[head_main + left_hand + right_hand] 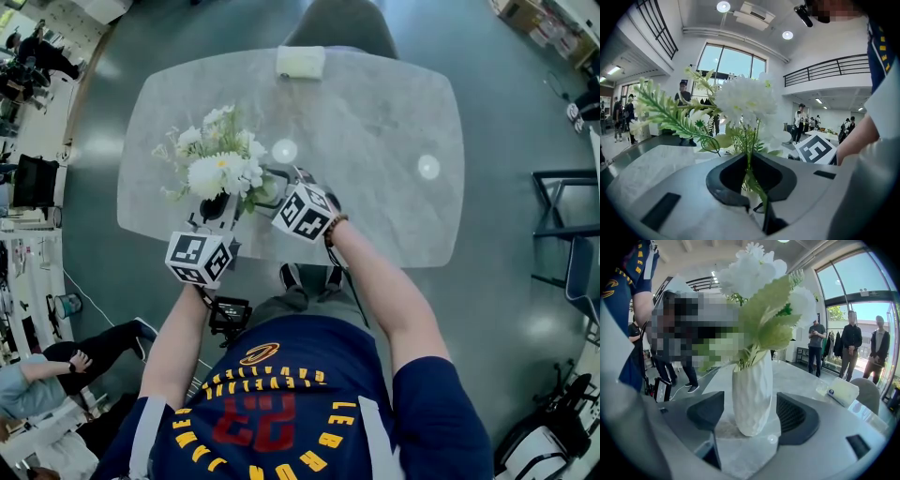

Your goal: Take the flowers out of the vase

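A bunch of white flowers with green leaves [220, 164] stands in a white ribbed vase [752, 394] on the marble table [375, 141]. My left gripper [750, 168] reaches in over the near table edge and is shut on the green stems [751, 161] just above the vase mouth. White blooms [745, 101] fill the left gripper view. My right gripper [751, 417] comes in from the right at table level. Its jaws bracket the lower vase closely, with thin slivers of table showing on both sides. In the head view the blooms hide the vase.
A pale folded cloth or pad [300, 62] lies at the far table edge, with a grey chair [339, 23] behind it. A small camera rig [230, 314] sits on the floor by my feet. Several people stand around the hall.
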Demonstrator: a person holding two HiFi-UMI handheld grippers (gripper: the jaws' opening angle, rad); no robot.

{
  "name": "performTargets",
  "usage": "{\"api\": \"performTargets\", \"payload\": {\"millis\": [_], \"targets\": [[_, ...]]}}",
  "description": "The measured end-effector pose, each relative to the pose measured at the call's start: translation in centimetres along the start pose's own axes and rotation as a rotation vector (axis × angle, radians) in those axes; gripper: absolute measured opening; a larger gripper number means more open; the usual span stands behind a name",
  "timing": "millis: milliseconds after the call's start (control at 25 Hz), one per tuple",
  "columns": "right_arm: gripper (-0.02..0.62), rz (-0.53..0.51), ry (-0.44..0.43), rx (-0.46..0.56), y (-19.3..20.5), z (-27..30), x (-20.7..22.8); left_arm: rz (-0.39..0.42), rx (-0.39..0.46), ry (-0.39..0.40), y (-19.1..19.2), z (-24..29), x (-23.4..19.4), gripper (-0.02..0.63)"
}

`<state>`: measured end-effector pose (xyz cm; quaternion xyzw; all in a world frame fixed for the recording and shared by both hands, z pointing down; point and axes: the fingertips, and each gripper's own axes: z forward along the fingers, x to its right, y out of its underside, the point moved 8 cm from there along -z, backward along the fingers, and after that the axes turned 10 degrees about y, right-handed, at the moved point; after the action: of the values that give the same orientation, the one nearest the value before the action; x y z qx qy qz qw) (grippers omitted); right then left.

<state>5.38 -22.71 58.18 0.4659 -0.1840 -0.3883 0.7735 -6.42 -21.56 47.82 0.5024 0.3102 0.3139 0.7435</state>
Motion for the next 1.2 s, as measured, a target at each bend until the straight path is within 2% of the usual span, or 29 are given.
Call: {"api": "performTargets", "payload": {"millis": [400, 600, 840, 1000, 1200], "targets": [[0.347, 0.006, 0.019, 0.017, 0.0, -0.8, -0.4, 0.086, 0.036, -0.004, -1.4, -1.1, 0.9, 0.038], [0.348, 0.035, 0.036, 0.029, -1.7, 0.1, -0.8, 0.086, 0.06, -0.006, -2.6, -3.1, -0.7, 0.04], [0.347, 0.04, 0.045, 0.032, -1.0, -1.5, 1.5, 0.08, 0.084, -0.014, -3.9, -1.7, 0.2, 0.038], [0.348, 0.04, 0.051, 0.035, -2.1, -1.0, 0.1, 0.075, 0.109, -0.016, -4.2, -4.2, -0.8, 0.038], [0.348, 0.041, 0.055, 0.039, -2.1, -0.9, 0.4, 0.072, 0.142, -0.027, -5.0, -4.6, -1.3, 0.038]]}}
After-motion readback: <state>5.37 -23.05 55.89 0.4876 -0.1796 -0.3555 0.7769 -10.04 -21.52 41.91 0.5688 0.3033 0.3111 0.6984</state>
